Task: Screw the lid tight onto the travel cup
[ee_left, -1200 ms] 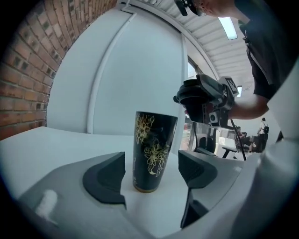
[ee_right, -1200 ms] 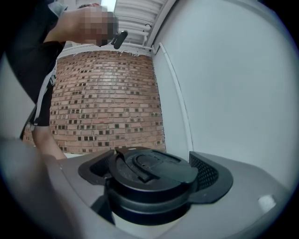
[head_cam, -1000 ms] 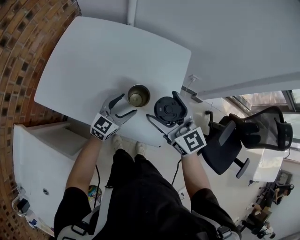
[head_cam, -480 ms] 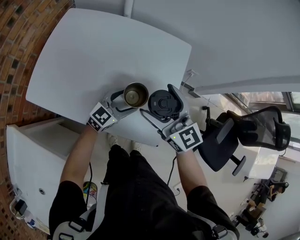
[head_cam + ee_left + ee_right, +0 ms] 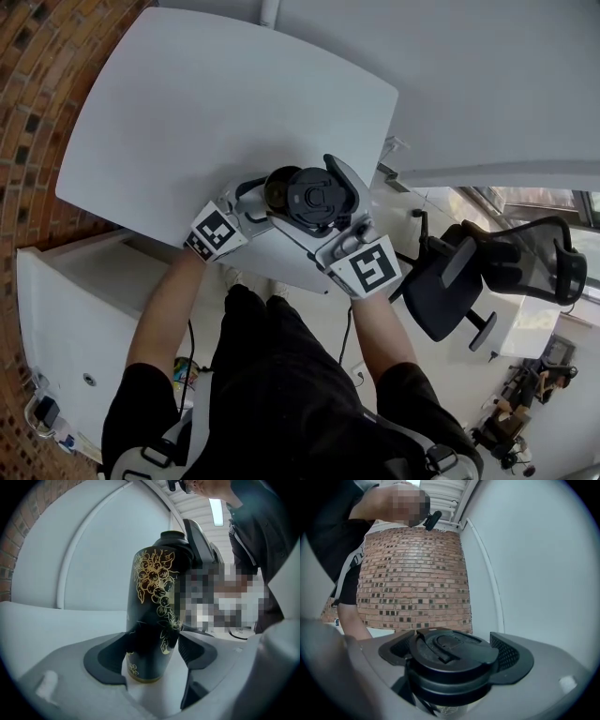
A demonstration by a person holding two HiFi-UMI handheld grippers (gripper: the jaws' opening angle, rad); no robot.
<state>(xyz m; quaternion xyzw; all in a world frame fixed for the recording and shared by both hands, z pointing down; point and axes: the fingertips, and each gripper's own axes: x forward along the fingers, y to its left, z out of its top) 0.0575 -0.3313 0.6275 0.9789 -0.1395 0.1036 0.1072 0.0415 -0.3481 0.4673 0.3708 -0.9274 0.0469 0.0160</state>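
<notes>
Black lid [image 5: 319, 197], clamped in right tongs [image 5: 452, 654], is held at the travel cup [image 5: 154, 597] mouth; cup gripped by left tongs [image 5: 152, 651]; seating and twisting seem needed.

A black travel cup [image 5: 151, 616], decorated with gold berries and leaves and a gold band near its base, stands upright over the front edge of the tabletop [image 5: 216, 112], clamped low on its body by the fingers of the left gripper [image 5: 153, 645]. The round black lid [image 5: 451, 654], with a flip tab on top, sits level at the cup's mouth, gripped by the right gripper [image 5: 453, 663].
</notes>
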